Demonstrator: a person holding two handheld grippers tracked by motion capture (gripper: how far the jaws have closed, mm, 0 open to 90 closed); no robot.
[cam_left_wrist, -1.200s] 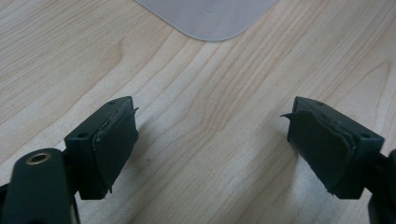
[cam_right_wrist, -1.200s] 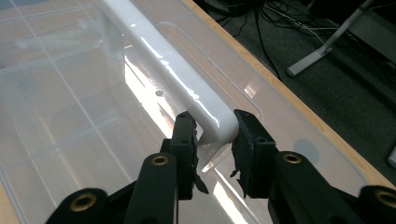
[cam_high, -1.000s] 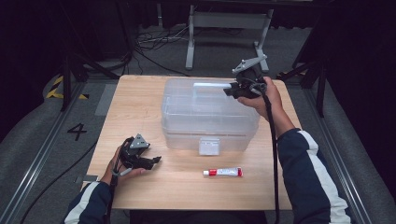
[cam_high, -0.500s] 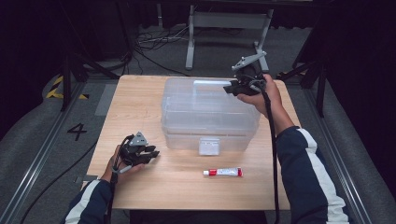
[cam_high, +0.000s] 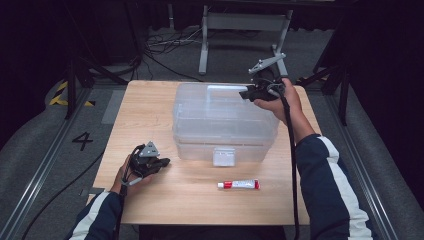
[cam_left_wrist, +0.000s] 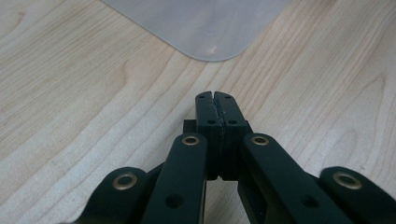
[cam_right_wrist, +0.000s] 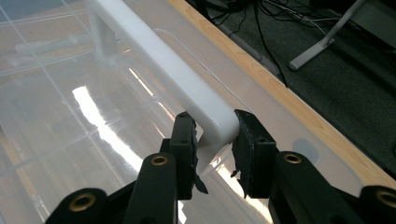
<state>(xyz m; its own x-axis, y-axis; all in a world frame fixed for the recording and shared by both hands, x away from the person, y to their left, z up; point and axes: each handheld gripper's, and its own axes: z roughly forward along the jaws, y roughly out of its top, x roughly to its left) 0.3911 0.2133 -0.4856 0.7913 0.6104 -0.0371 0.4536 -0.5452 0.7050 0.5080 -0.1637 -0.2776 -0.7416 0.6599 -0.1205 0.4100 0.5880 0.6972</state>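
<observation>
A clear plastic storage box (cam_high: 222, 125) stands in the middle of the wooden table (cam_high: 150, 115). Its white handle (cam_high: 225, 88) runs along the lid's far side. My right gripper (cam_high: 246, 93) is shut on that handle's right end. In the right gripper view both pads press the curved handle (cam_right_wrist: 205, 114) from either side, at my right gripper (cam_right_wrist: 212, 135). My left gripper (cam_high: 159, 163) lies on the table left of the box. Its jaws have just been closing and now stand shut with nothing between them, at my left gripper (cam_left_wrist: 215, 105), near the box's rounded corner (cam_left_wrist: 205, 28).
A small red and white tube (cam_high: 239, 184) lies on the table in front of the box, near the front edge. A white latch (cam_high: 223, 156) sits on the box's front wall. Beyond the table are cables and a metal stand (cam_high: 240, 22) on the floor.
The left gripper's jaws have closed from wide apart to fully together, empty. The right gripper has kept its hold on the handle without moving.
</observation>
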